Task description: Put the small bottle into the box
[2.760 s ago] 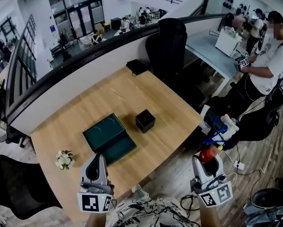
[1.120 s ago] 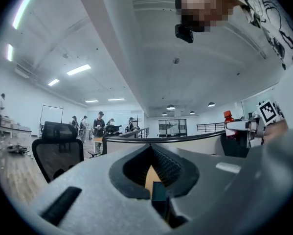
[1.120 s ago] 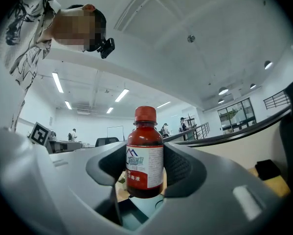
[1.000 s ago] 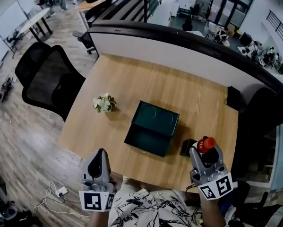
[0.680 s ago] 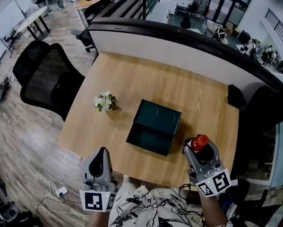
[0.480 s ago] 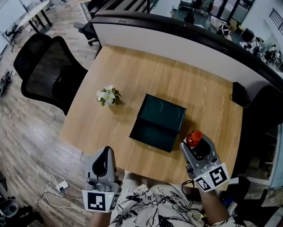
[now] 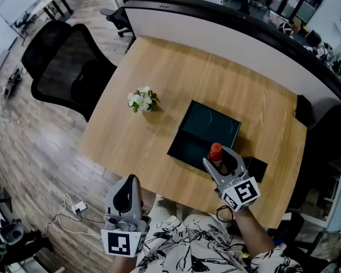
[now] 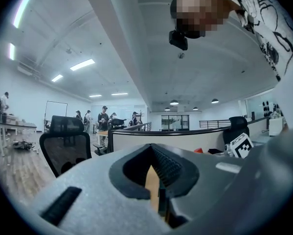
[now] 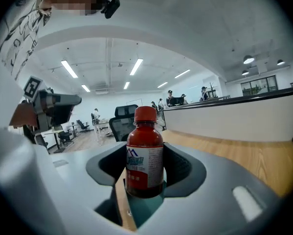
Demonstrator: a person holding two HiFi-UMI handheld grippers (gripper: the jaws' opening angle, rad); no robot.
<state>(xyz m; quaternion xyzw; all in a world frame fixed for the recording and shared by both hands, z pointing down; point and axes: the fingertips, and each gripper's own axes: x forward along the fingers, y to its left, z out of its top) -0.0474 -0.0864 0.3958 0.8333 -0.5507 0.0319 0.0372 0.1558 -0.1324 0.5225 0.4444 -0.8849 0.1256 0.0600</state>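
Note:
A small red bottle (image 7: 216, 151) with a red cap and a white label stands upright between the jaws of my right gripper (image 7: 218, 156), which is shut on it. In the right gripper view the bottle (image 9: 145, 156) fills the gap of that gripper (image 9: 146, 173). It hangs over the near right part of the open dark green box (image 7: 207, 127) on the wooden table (image 7: 176, 73). My left gripper (image 7: 130, 182) stays near the table's front edge, jaws together and holding nothing; the left gripper (image 8: 158, 182) shows only a thin slit.
A small white flower bunch (image 7: 143, 99) sits left of the box. A small black box (image 7: 255, 168) lies right of my right gripper. A black office chair (image 7: 65, 67) stands at the table's left side, and a dark partition wall (image 7: 244, 21) runs behind it.
My right gripper has carried the bottle left and forward, from beside the small black box to over the green box's near edge. The left gripper has stayed low at the front.

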